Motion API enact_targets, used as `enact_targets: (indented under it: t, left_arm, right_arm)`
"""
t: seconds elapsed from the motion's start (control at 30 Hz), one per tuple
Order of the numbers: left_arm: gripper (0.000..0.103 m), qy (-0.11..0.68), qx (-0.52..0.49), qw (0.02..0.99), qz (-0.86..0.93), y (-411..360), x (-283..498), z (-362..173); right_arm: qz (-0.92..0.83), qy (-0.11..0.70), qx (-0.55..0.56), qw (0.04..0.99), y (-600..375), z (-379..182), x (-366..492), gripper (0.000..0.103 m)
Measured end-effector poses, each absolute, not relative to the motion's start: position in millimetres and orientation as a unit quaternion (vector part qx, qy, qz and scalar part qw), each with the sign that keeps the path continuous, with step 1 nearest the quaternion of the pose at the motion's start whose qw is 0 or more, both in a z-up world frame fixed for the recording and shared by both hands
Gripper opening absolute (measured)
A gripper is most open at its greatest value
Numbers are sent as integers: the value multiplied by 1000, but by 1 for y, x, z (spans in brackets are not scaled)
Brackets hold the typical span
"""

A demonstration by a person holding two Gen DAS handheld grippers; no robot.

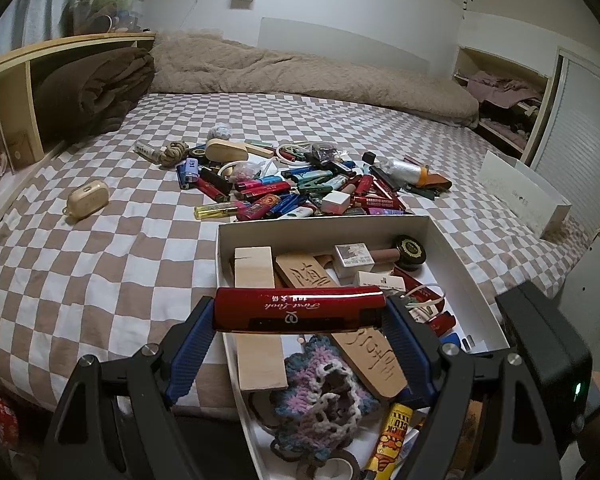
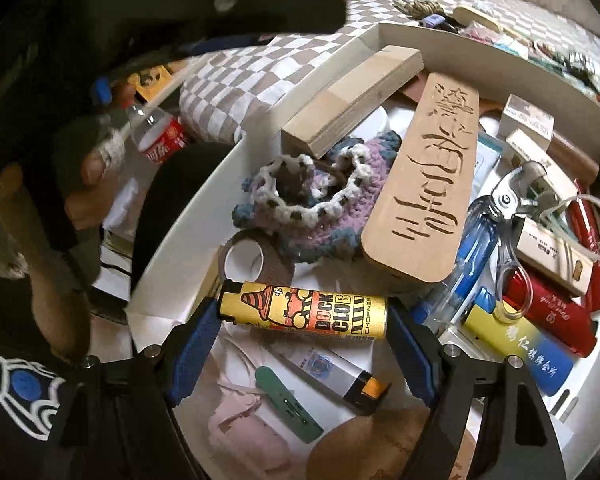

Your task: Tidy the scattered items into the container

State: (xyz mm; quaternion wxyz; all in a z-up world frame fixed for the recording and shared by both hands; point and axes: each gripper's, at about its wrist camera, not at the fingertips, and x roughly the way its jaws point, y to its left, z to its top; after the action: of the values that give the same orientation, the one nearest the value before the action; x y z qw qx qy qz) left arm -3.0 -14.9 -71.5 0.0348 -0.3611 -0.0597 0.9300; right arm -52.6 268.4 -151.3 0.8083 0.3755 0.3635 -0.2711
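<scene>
Red lighter clamped in left hand-held gripper above white box.

My left wrist camera looks down across the bed, the white box near at 6 o'clock. My right wrist camera sits close above that box, facing steeply in. Both share its carved wooden plaque.

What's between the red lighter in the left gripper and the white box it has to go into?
Nothing visible. The glossy red lighter, clamped endwise in the left gripper, hangs directly above the open white cardboard box, with only already-stored items beneath it.
</scene>
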Motion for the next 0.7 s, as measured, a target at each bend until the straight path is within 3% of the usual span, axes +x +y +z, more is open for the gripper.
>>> enact_targets:
  t: [0.2, 0.33, 0.7]
  left_arm:
    - [83, -60, -361, 35, 930, -14, -3, -71]
    - [83, -59, -361, 35, 930, -14, -3, -71]
    - [83, -59, -362, 38, 930, -15, -2, -72]
  right_arm:
    - [-307, 412, 305, 802, 285, -153, -38, 83]
    - [-304, 412, 299, 805, 284, -155, -44, 93]
    - [-211, 330, 423, 817, 271, -153, -59, 93]
